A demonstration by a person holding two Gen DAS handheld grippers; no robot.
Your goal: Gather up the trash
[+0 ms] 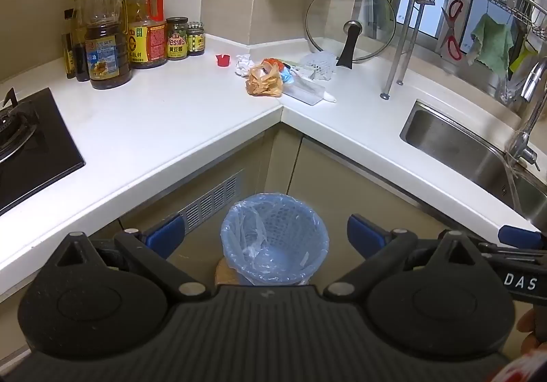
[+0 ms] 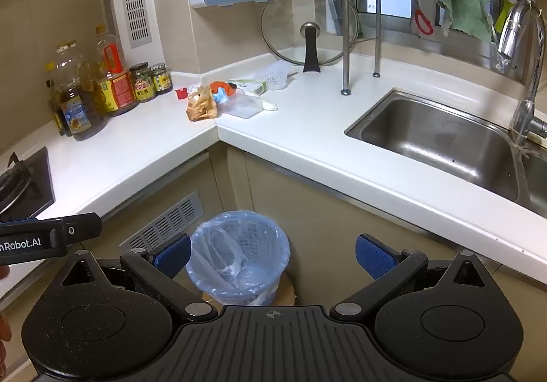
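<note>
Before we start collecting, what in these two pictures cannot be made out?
- Trash bin bottom: both views, hidden by the crumpled liner and the gripper body.
- Trash pile: both views, pieces overlap and are too small to count.
- Jar labels: too small to read.
- Stove: cut off by the left edge.

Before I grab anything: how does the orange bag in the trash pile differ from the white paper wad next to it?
The orange plastic bag is bigger and translucent, with something inside; the crumpled white paper wad is smaller and opaque. The bag lies nearest the counter's inner corner edge; the wad sits further back, beside the red cap. Both are crumpled and rest on the white counter.
</note>
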